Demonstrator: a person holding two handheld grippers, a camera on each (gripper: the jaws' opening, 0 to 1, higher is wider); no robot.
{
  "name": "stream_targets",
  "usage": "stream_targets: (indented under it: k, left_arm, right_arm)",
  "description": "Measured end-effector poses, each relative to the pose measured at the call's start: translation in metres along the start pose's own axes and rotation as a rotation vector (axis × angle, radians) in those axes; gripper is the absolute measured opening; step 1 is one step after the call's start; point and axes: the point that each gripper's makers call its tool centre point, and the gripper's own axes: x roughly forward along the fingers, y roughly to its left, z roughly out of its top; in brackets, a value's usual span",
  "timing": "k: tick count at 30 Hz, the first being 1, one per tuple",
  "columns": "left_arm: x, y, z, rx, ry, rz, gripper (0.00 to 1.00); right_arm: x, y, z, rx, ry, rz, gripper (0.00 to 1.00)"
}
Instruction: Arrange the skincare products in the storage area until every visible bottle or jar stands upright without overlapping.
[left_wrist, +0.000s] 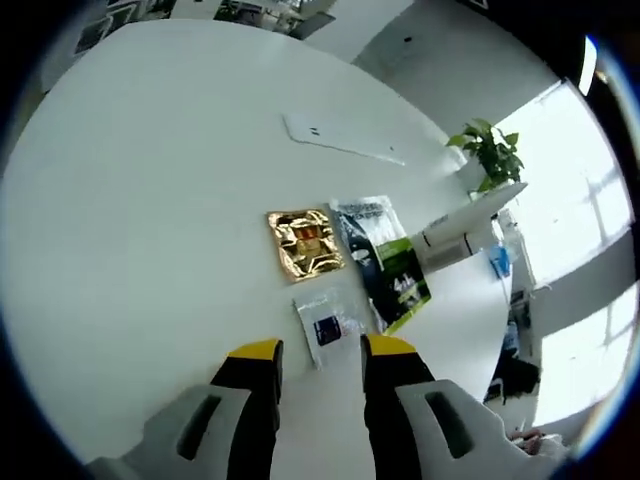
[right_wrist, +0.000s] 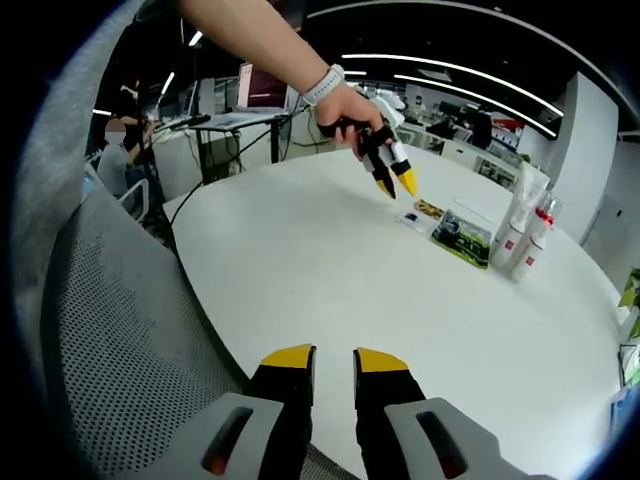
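In the left gripper view my left gripper (left_wrist: 322, 350) hangs open over the white round table (left_wrist: 150, 230), just above a small clear sachet with a blue label (left_wrist: 325, 327). Past the sachet lie a gold foil sachet (left_wrist: 305, 243) and a green-and-black packet (left_wrist: 395, 265). Two white tubes (left_wrist: 455, 235) stand beyond the packet. In the right gripper view my right gripper (right_wrist: 334, 360) is open with a narrow gap, empty, at the near table edge. Far off, a hand holds the left gripper (right_wrist: 396, 185) above the sachets (right_wrist: 412, 215). The white tubes with red caps (right_wrist: 522, 235) stand upright beside the green packet (right_wrist: 460, 238).
A flat white sheet (left_wrist: 340, 138) lies farther across the table. A potted plant (left_wrist: 488, 150) stands off its far side. A grey mesh chair (right_wrist: 120, 330) sits by my right gripper. Desks and a seated person (right_wrist: 118, 155) fill the office behind.
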Motion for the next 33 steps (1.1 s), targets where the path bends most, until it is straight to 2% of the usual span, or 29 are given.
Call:
stream_targets:
  k: [5,7,9,12,16,23,26,33]
  left_arm:
    - [-0.022,-0.032,0.006,0.065,-0.094,-0.075,0.3]
    - [-0.037,-0.048,0.007,0.113,-0.158,-0.102,0.31]
    - [-0.048,-0.06,0.004,0.14,-0.197,-0.127,0.3]
    - [-0.069,-0.075,-0.009,0.179,-0.257,-0.141,0.3]
    - [-0.091,-0.084,-0.034,0.211,-0.282,-0.12,0.3]
    - [-0.125,-0.096,-0.057,0.226,-0.386,-0.103,0.32]
    - [-0.138,-0.108,-0.07,0.254,-0.426,-0.113,0.32]
    - [-0.154,-0.126,-0.102,0.336,-0.45,-0.092,0.34]
  right_arm:
    - [-0.001,0.0,0.004,-0.004,-0.018,-0.001,0.11]
    - [-0.002,0.0,0.005,-0.005,-0.024,-0.001,0.11]
    - [-0.002,0.0,0.006,-0.006,-0.031,-0.002,0.11]
    - [-0.003,0.0,0.008,-0.003,-0.04,-0.002,0.11]
    - [-0.005,0.001,0.011,-0.011,-0.056,-0.003,0.12]
    - [-0.008,-0.001,0.015,-0.019,-0.083,-0.02,0.12]
    - [-0.009,-0.002,0.016,-0.025,-0.095,-0.023,0.12]
    - [-0.013,-0.003,0.021,-0.031,-0.127,-0.031,0.14]
